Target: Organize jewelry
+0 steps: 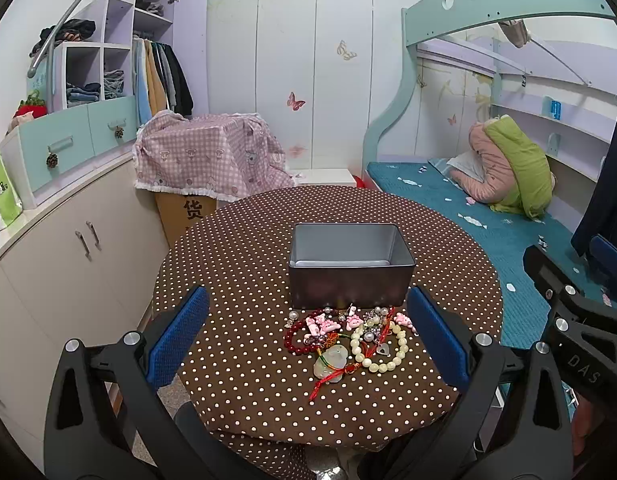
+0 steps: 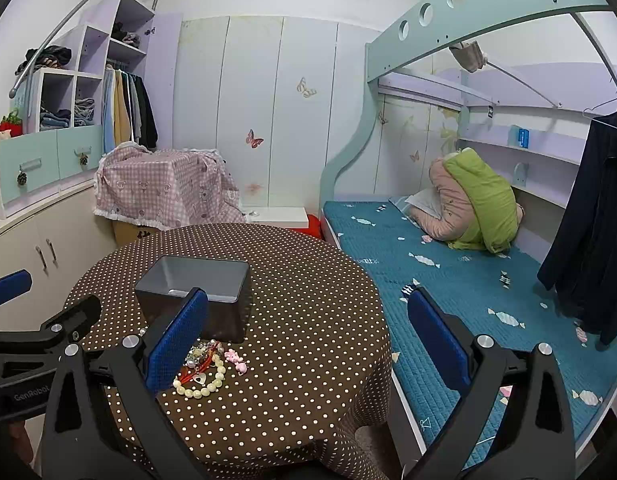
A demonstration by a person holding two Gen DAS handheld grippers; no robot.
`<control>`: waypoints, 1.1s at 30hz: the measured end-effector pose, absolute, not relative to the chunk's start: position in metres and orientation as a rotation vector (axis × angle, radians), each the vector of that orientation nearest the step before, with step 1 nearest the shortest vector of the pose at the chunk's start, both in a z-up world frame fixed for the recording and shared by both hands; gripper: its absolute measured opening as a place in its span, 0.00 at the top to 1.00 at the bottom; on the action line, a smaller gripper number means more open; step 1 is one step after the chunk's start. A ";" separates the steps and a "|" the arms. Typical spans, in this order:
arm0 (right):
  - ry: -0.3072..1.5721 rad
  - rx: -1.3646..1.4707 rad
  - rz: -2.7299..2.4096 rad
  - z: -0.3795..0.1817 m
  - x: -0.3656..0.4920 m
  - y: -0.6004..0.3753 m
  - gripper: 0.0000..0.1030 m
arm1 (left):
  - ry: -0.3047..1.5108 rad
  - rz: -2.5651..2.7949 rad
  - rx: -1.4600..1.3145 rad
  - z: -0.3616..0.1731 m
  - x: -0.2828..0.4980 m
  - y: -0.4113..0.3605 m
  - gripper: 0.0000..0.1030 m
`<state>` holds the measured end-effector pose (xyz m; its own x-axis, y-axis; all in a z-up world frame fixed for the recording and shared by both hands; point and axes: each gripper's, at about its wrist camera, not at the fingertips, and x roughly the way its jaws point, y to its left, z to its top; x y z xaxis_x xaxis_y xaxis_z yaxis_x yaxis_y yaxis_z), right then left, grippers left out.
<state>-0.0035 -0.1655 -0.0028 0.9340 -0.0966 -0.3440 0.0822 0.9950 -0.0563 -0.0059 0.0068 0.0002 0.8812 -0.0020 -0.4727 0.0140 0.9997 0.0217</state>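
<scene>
Jewelry [image 1: 346, 338] lies in one tangled heap on the polka-dot tablecloth [image 1: 248, 380], just in front of the grey tin box [image 1: 350, 266] and touching nothing else — so you are at the very start, with the box standing empty as far as its visible floor shows. Your left gripper [image 1: 308, 340] hangs above the near edge of the table with its blue pads spread wide on either side of the heap, holding nothing. Your right gripper [image 2: 308, 344] is likewise spread and unloaded, off toward the table's right side, with the heap [image 2: 208, 368] showing just past its left pad.

The step in hand, I judge, is choosing the first piece. The pale bead bracelet [image 1: 378, 346] sits on the near right of the pile and looks the easiest to free; the dark red bead bracelet [image 1: 294, 336] lies on the left, and the jade pendant [image 1: 332, 362] on its red cord is threaded through the middle. The pink charms [image 1: 326, 326] and loose pearls near the box wall are small and will want a finer pinch.

For the next move, lower the left gripper onto an outer strand, not the knot — closing on the centre would probably drag several pieces at once. Lift slowly, watch for the cord snagging, then carry over the near wall and let go inside.
</scene>
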 end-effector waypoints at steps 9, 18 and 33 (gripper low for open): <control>0.354 -0.043 -0.090 -0.004 -0.004 -0.162 0.07 | 0.493 -0.008 0.025 0.000 -0.006 0.006 0.05; 0.359 -0.044 -0.086 -0.004 -0.004 -0.159 0.07 | 0.496 -0.008 0.026 -0.006 -0.006 0.007 0.05; 0.404 -0.053 -0.055 -0.008 0.011 -0.156 0.07 | 0.546 0.002 0.018 -0.022 0.005 0.016 0.05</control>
